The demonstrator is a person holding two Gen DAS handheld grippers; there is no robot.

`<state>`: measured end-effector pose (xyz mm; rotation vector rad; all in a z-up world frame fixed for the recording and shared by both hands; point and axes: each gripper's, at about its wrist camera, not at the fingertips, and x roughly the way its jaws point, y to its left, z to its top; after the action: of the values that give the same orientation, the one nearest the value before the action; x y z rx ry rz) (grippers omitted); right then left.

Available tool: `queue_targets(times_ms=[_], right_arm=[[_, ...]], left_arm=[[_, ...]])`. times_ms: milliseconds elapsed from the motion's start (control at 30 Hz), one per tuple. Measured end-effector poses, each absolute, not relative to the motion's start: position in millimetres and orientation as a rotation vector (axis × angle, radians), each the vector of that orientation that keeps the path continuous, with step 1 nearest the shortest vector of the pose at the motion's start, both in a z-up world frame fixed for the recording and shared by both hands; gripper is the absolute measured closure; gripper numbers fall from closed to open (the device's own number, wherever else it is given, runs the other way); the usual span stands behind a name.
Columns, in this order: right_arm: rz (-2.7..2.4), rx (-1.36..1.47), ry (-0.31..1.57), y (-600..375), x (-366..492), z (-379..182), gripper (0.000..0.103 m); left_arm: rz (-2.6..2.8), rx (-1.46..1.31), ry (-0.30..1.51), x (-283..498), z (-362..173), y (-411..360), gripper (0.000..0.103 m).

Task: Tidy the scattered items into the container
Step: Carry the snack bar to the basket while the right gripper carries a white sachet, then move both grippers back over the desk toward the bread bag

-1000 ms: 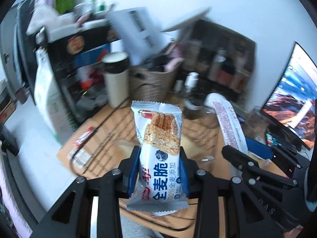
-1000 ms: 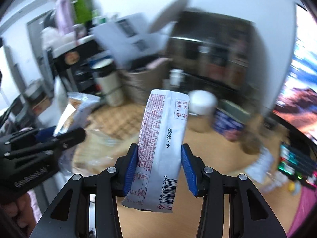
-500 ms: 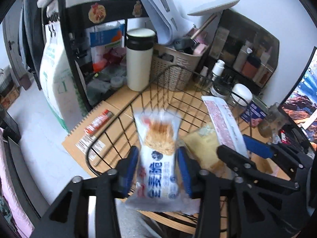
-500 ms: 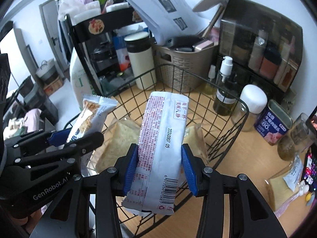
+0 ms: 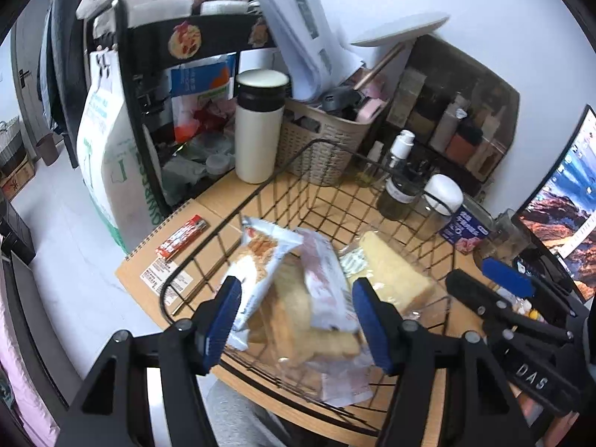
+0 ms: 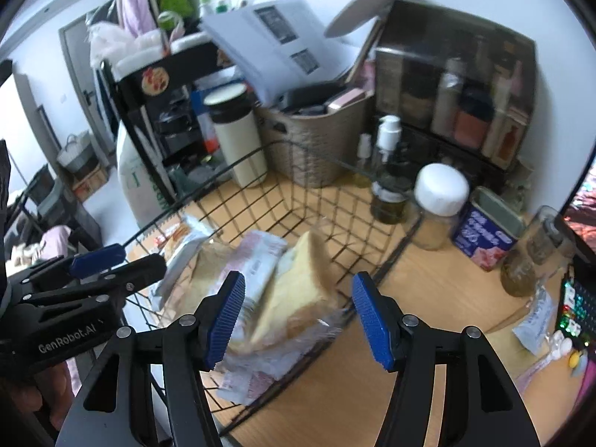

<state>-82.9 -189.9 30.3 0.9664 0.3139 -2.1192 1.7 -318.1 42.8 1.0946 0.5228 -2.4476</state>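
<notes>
I hold both grippers over the wire basket [image 5: 316, 149] on the bench [image 6: 428, 279], tilted down into it so that whatever I let go drops inside its walls rather than onto the wood. My left gripper [image 5: 296, 320] is released and its jaws are opening; nothing is pinched between the blue pads, and the cracker packet [image 5: 260, 260] lies just beyond and below them, slanted against the pile with its top end toward the basket's left wall. My right gripper [image 6: 298, 316] is likewise released with its jaws opening, and the white-and-pink wrapper [image 6: 257, 257] lies below and ahead of its left pad, on top of the bagged bread slices [image 6: 298, 290] that already fill the near part of the basket. Both packets look blurred, so I judge they are only just settling. They rest loosely, leaning on one another, which seems fine for a basket this deep. Outside the basket, a small red sachet [image 5: 181, 236] sits on the notebook [image 5: 149, 260] to the left, well apart from my left gripper, and a pale packet [image 6: 536, 320] lies near the bench's right edge; I take these as likely next pickups.
</notes>
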Motion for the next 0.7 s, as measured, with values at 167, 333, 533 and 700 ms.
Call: queue_targets(times_ms=[167, 333, 533, 700], right_arm=[[-2.175, 0.973, 0.281, -150, -94, 35, 0.042], [-2.262, 1.023, 0.224, -89, -115, 30, 0.042], [-2.362, 1.102, 0.143, -10, -144, 17, 0.042], [-2.432, 1.186, 0.067, 58, -168, 0, 0.042]], left_arm=[[-2.511, 1.102, 0.490, -9, 54, -289, 0.035], [-2.593, 1.143, 0.426, -32, 60, -243, 0.033], [-2.714, 1.275, 0.363, -70, 51, -169, 0.033], [-2.846, 1.467, 0.212, -110, 21, -99, 0.032]])
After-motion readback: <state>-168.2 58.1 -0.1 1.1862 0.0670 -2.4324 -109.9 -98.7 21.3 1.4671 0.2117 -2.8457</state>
